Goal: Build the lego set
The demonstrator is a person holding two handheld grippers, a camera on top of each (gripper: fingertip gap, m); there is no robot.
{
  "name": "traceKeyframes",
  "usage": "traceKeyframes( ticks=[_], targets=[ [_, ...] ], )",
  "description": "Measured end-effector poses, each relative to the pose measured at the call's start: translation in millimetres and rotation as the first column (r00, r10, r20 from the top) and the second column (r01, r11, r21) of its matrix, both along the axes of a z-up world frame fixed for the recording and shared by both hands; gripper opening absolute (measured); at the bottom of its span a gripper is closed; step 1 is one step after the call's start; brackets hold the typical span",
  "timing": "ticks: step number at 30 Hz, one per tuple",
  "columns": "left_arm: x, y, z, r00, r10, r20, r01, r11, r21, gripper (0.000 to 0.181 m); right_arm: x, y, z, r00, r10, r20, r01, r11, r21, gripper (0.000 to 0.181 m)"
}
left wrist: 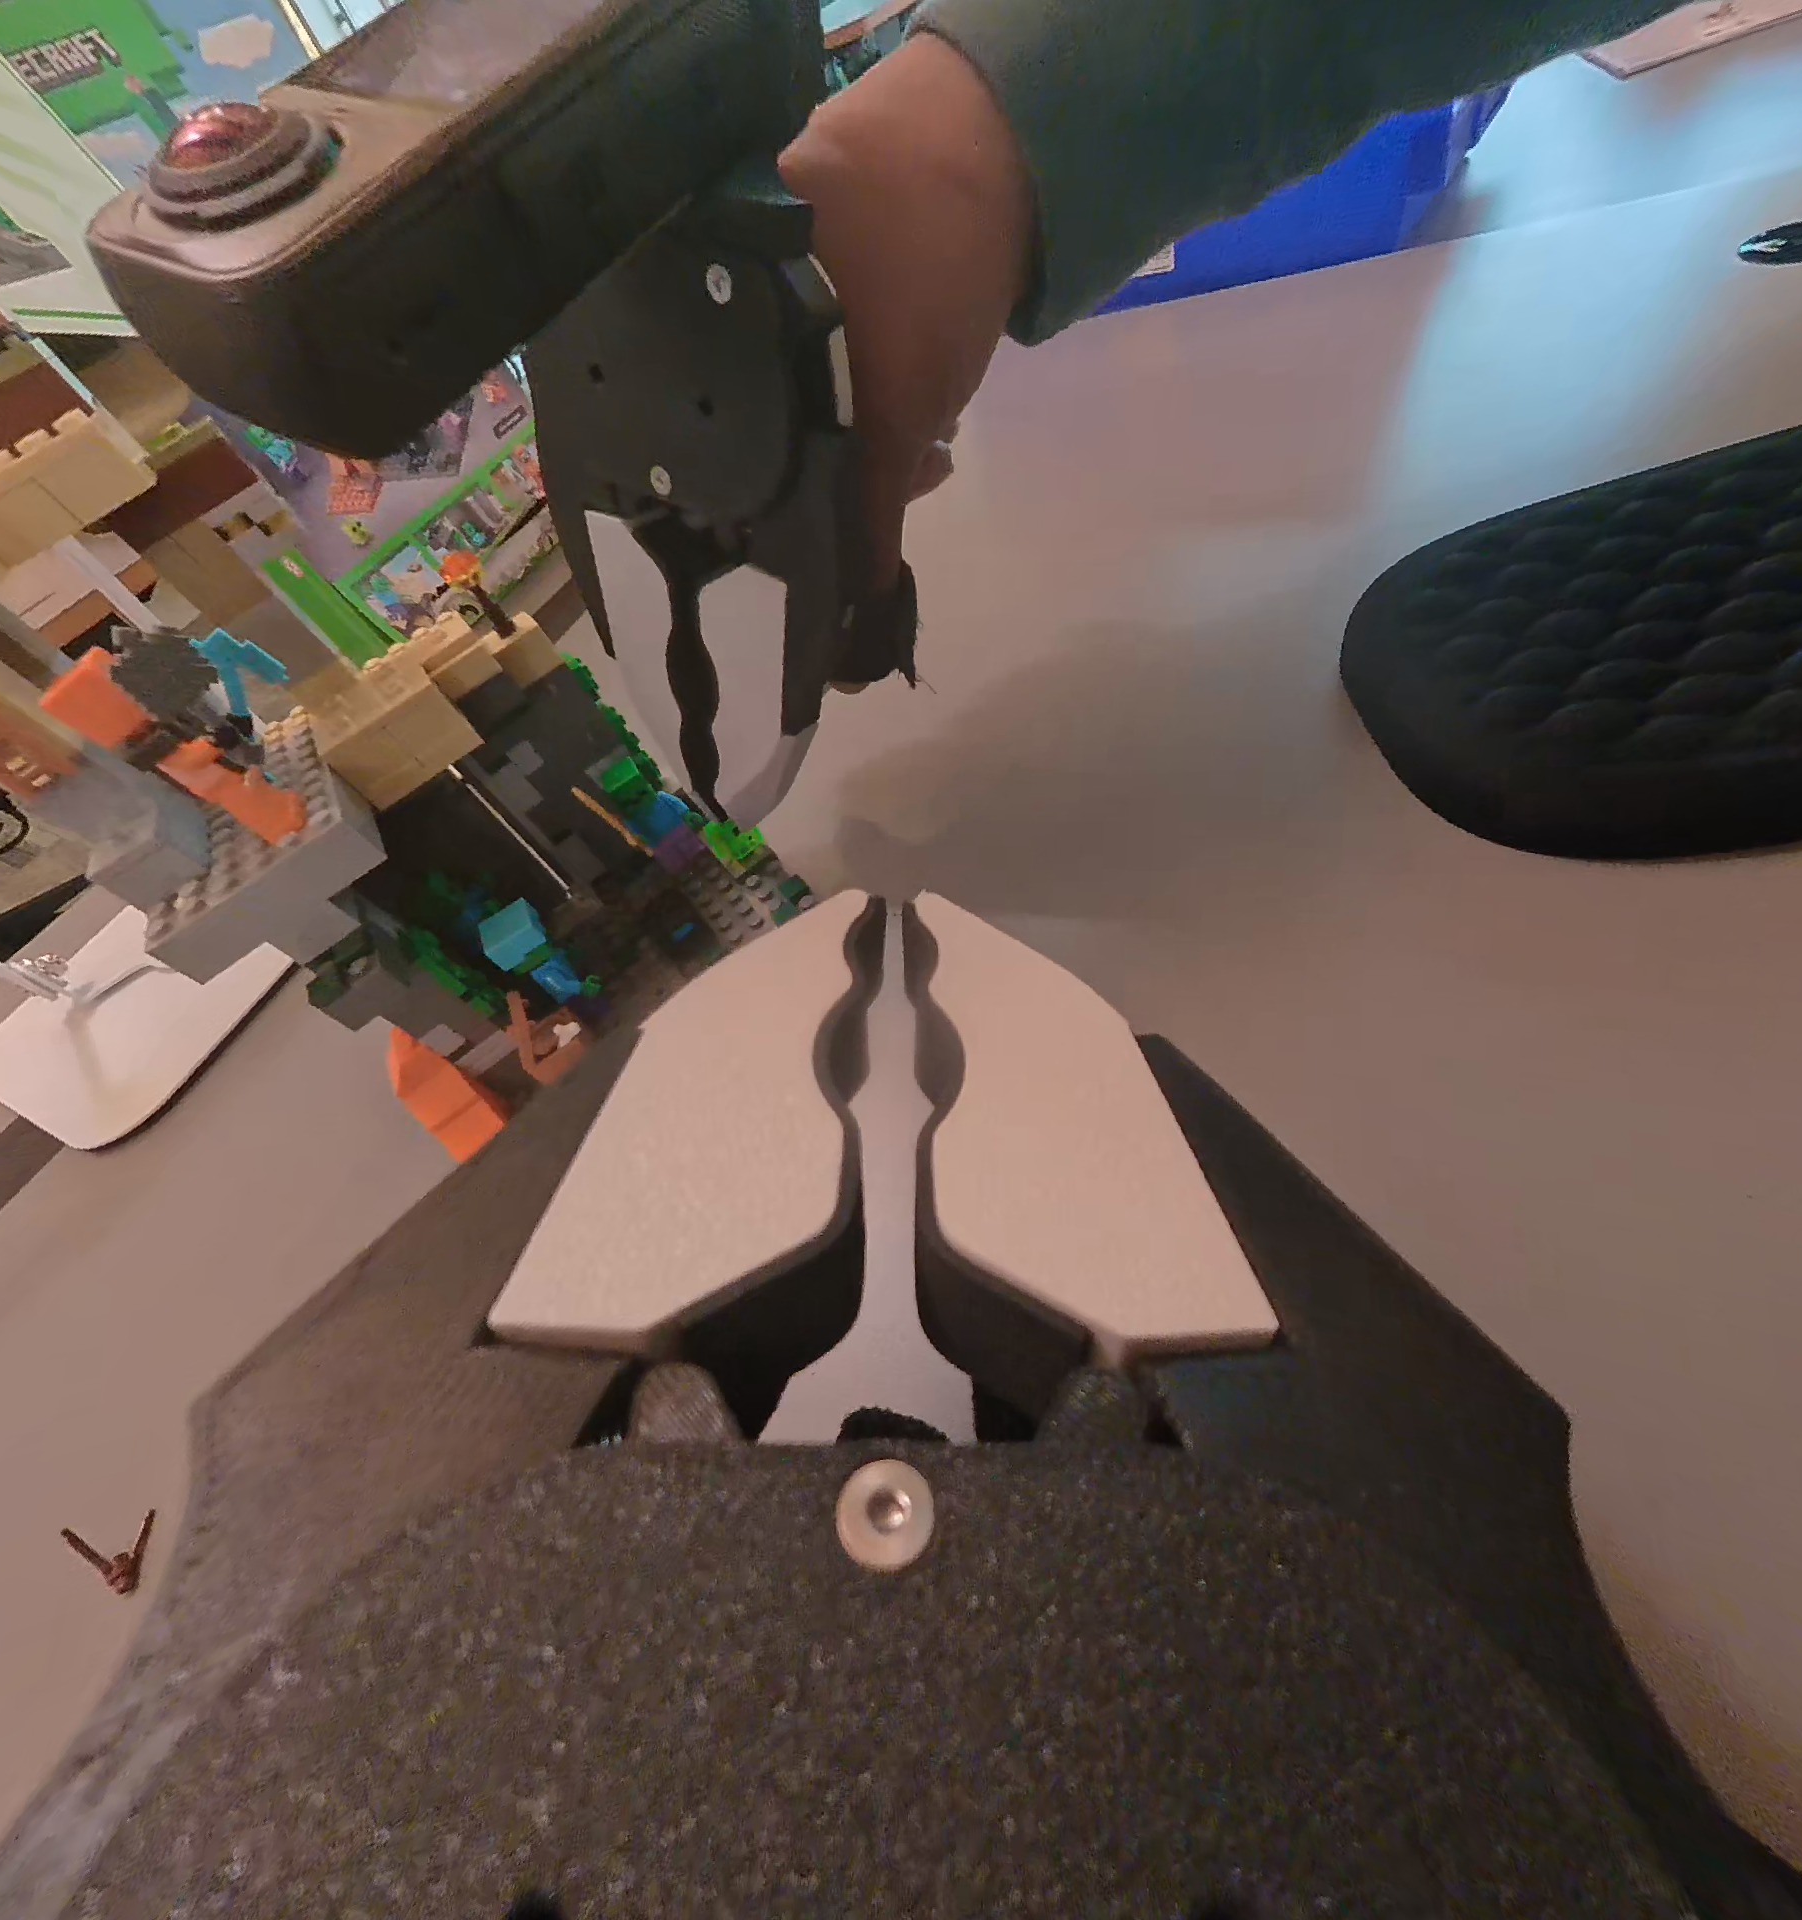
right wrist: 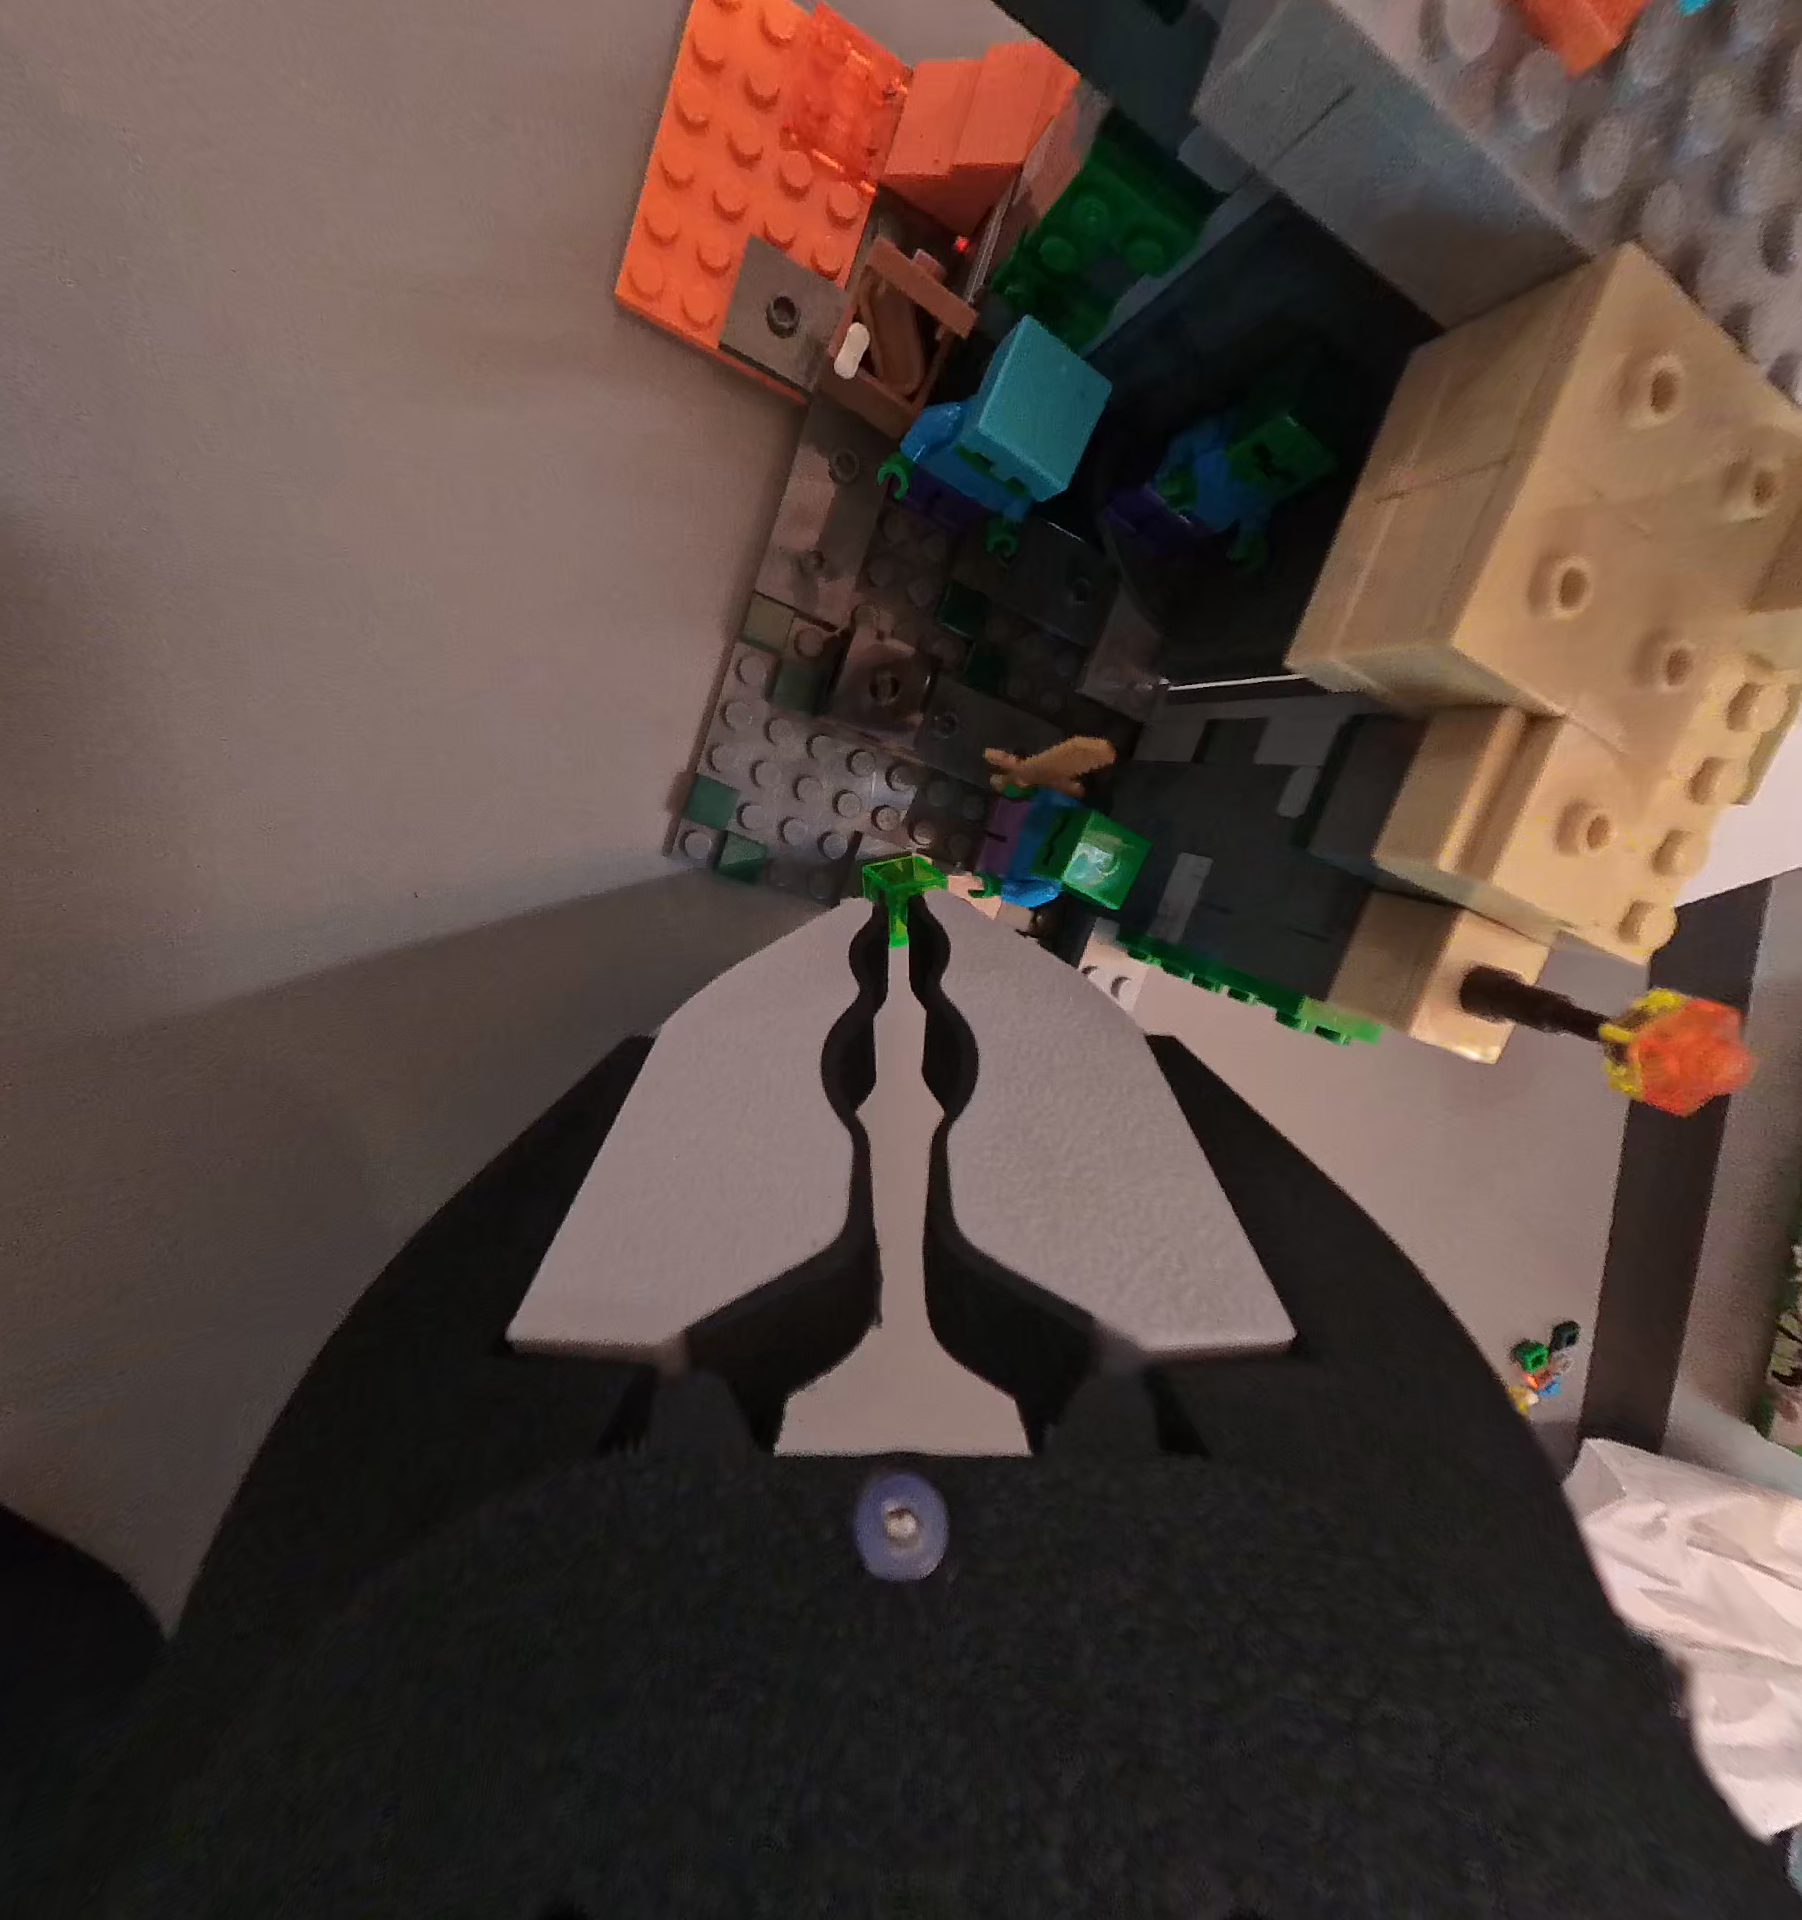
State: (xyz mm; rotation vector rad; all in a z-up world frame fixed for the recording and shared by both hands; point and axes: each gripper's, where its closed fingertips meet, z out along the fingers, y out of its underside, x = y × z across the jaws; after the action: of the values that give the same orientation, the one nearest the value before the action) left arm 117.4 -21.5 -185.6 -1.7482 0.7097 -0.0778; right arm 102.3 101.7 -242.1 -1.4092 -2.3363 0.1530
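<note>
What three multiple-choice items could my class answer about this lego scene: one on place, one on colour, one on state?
1. Where is the right claw's tip?
A. at the grey studded plate's edge
B. over the black pad
C. on the orange plate

2. What colour is the small piece it holds?
A. red
B. clear green
C. tan

3. The left claw is:
A. gripping a figure
B. wide open
C. nearly closed, holding nothing

Key: A, tip meets the plate corner; B, translucent green shows between the fingers; C, only a narrow bare gap.

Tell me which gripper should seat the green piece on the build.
Right. The right gripper already pinches the translucent green piece at the grey studded plate. The left gripper is nearly closed, empty, off the build.
</note>
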Motion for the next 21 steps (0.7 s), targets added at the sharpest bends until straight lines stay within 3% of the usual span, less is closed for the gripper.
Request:
traceKeyframes(
  ticks=[21],
  targets=[
    [-8.1, 3.2, -0.9, 0.999, 0.044, 0.024, -0.043, 0.999, -0.023, 0.0, -0.7, -3.8, -1.9, 0.991, 0.042, 0.125, -0.035, 0.998, -0.06, 0.003]
  ],
)
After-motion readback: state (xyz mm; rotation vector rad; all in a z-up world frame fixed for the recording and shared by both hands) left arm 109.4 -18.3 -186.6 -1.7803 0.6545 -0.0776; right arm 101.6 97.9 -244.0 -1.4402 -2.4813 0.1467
